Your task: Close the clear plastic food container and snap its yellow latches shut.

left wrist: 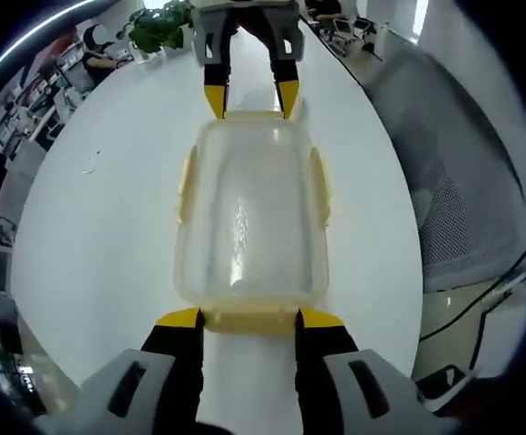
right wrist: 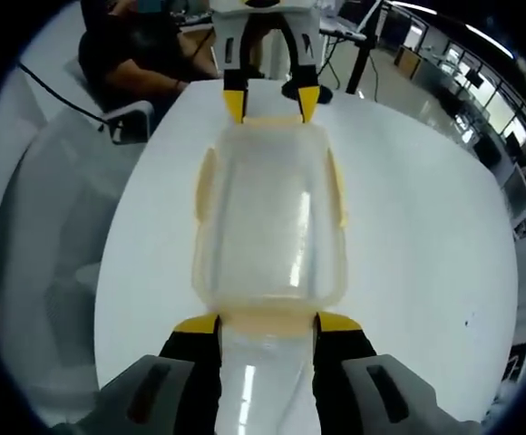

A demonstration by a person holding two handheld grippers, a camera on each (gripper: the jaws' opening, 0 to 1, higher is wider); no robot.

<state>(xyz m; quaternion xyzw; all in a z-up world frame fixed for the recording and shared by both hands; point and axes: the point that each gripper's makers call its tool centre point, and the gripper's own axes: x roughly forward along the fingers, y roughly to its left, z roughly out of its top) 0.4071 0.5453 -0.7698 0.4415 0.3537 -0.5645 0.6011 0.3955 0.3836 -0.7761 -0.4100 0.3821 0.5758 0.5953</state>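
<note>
Two claws face each other across the box [left wrist: 249, 217] mid-frame on the table [left wrist: 100, 217]. Left claw [left wrist: 249, 317] and right claw [right wrist: 267, 322] each stand open around an end latch [left wrist: 249, 320].

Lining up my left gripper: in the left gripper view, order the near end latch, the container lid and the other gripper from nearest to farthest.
1. Near end latch, between the left gripper tips.
2. Container lid, just beyond.
3. Right gripper, at the far end.

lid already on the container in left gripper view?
Yes. The clear lid sits flat on the container, with the left gripper at its near end latch and the right gripper at the far end.
</note>
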